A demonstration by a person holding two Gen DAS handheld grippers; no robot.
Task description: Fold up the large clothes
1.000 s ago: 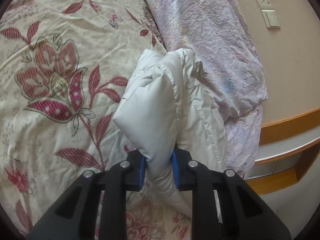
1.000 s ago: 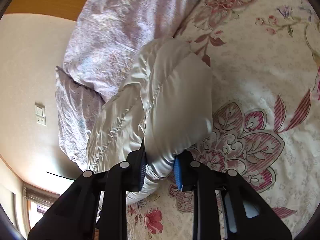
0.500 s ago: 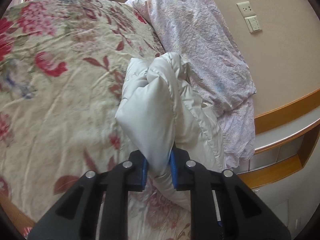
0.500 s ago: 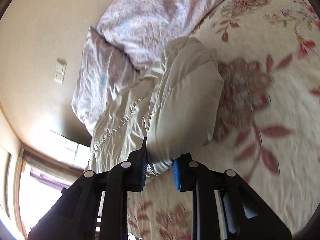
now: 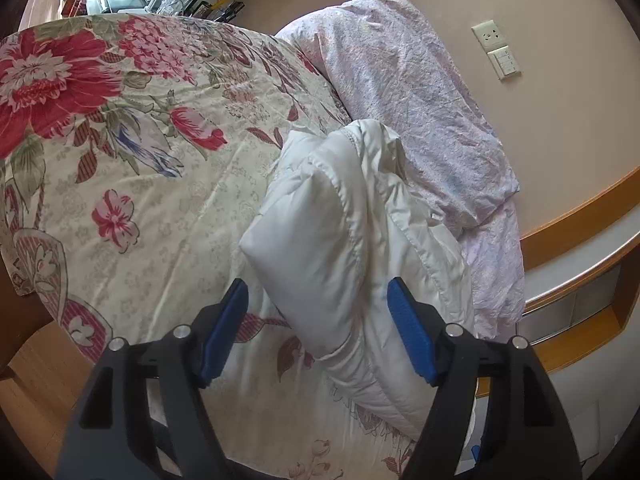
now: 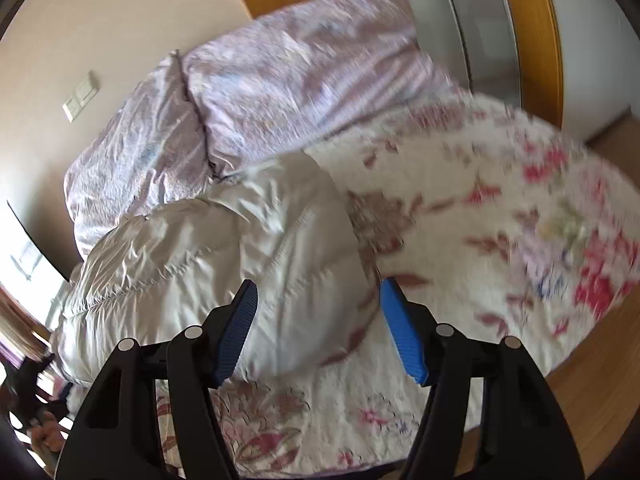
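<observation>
The left claw [image 5: 316, 328] is wide and holds nothing. The white padded jacket [image 5: 340, 248] lies on the bed [image 5: 132, 184] straight ahead of it, between the fingers and a little toward the right finger; its long axis runs away from the claw toward the pink pillow [image 5: 420, 120]. The right claw [image 6: 318, 330] is wide too. For it the jacket [image 6: 224, 256] lies ahead and to the left, so probably the left claw has the more direct approach.

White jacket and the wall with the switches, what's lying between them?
A crumpled lilac duvet lies between the white jacket and the wall, clearest in the left wrist view.
</observation>
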